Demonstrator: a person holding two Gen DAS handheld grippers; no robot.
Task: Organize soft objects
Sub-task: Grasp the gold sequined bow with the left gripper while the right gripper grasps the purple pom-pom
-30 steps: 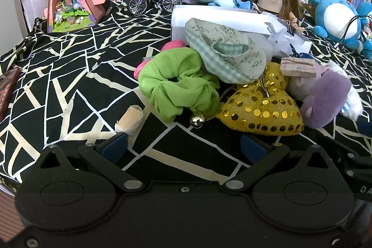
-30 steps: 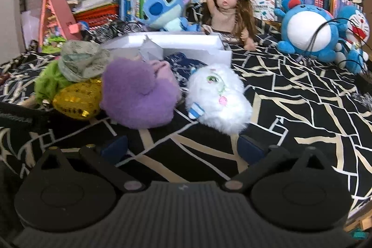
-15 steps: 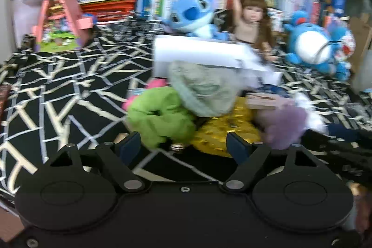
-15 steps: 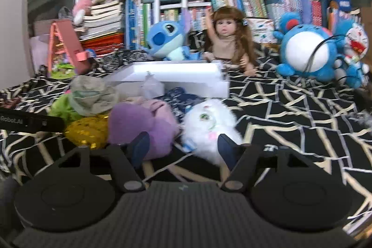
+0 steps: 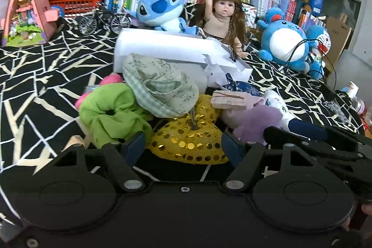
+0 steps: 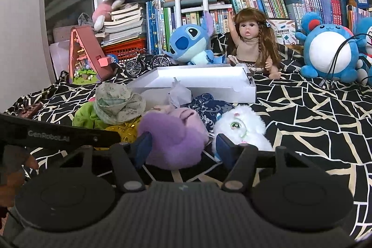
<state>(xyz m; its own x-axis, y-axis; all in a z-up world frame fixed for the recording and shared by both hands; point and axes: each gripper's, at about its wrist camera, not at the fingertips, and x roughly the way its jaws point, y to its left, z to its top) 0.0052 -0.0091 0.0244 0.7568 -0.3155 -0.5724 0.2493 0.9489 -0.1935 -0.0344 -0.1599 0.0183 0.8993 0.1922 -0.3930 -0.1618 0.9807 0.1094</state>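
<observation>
A pile of soft things lies on the black patterned cloth in front of a white box. In the left wrist view, a green scrunchie, a pale floral hat and a gold sequin pouch. My left gripper is open, its jaws either side of the pouch's near edge. In the right wrist view, a purple plush and a white fluffy toy. My right gripper is open with the purple plush between its jaws.
A Stitch plush, a doll and a blue round plush sit behind the box, before bookshelves. A pink toy house and model bicycle stand far left. A navy patterned cloth lies by the box.
Both grippers have moved forward to the pile and their jaws have narrowed. The left now brackets the gold pouch, the right the purple plush.
</observation>
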